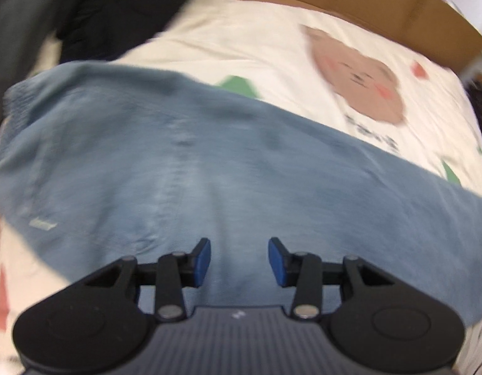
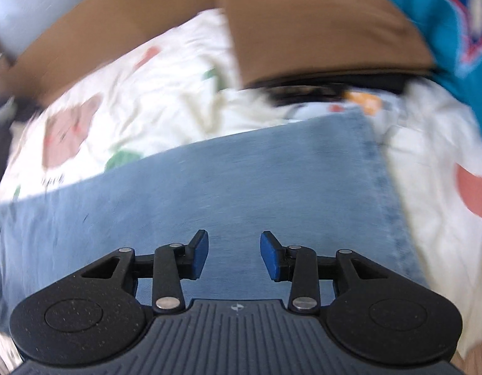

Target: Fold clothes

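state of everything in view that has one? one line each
left gripper: jaws open, nothing between them, over the jeans
right gripper: jaws open, empty, over the jeans
jeans: laid flat on the sheet, hem end in the right wrist view
sheet: spread out, creased
brown cloth: folded, lying on a stack
dark clothes: heaped, unfolded

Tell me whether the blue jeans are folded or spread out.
Cannot tell: the blue jeans lie flat as a long band on the printed sheet, and blur hides any layers.
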`<state>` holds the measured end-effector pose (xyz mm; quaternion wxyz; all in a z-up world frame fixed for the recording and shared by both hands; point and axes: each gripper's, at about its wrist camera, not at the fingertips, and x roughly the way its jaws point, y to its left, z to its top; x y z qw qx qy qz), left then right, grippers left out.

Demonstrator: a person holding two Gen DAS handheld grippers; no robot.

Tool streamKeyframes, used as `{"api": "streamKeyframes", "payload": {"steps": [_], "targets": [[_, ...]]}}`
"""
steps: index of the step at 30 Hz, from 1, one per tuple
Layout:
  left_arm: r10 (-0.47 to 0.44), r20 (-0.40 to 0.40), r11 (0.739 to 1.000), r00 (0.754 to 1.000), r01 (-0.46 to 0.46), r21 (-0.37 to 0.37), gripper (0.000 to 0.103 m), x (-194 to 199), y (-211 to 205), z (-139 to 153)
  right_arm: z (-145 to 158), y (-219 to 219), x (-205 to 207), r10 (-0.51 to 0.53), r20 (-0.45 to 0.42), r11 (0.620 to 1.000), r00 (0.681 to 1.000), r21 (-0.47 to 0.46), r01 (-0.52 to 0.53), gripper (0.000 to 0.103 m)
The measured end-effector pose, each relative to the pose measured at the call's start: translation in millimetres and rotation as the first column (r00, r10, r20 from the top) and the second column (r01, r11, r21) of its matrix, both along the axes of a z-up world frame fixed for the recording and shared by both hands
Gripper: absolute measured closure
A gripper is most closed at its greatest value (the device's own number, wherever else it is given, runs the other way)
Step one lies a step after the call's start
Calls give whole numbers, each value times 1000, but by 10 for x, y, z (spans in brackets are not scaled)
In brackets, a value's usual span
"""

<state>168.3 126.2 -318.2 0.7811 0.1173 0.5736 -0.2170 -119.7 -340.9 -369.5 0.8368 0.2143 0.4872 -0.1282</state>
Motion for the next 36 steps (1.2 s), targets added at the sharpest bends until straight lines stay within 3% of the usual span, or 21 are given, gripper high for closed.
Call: {"api": "streamKeyframes", "payload": {"steps": [6,11,15,28,36], "targets": [[-140,15,990,990,140,-7,52,-225,-441,-237,-191,326,305,156,-37,987,987,-42,-158,59],[-193,39,981,980,192,20,48,-329,-710,-408,-337,521,489,221,-57,970,974,-88,-226,59],[-201,63,979,978,198,53,46,-326,-830,-528,-434,586,620,259,-78,955,963,-128,-267,58],[-173,103,985,980,171,34,30,-45,-1041,-594,-531,584,1134,254,-78,948,964,-175,-264,54],[-142,133,990,981,139,32,33,167,-1211,-563,-491,547,1384,237,-54,953,970,-180,-243,51]]}}
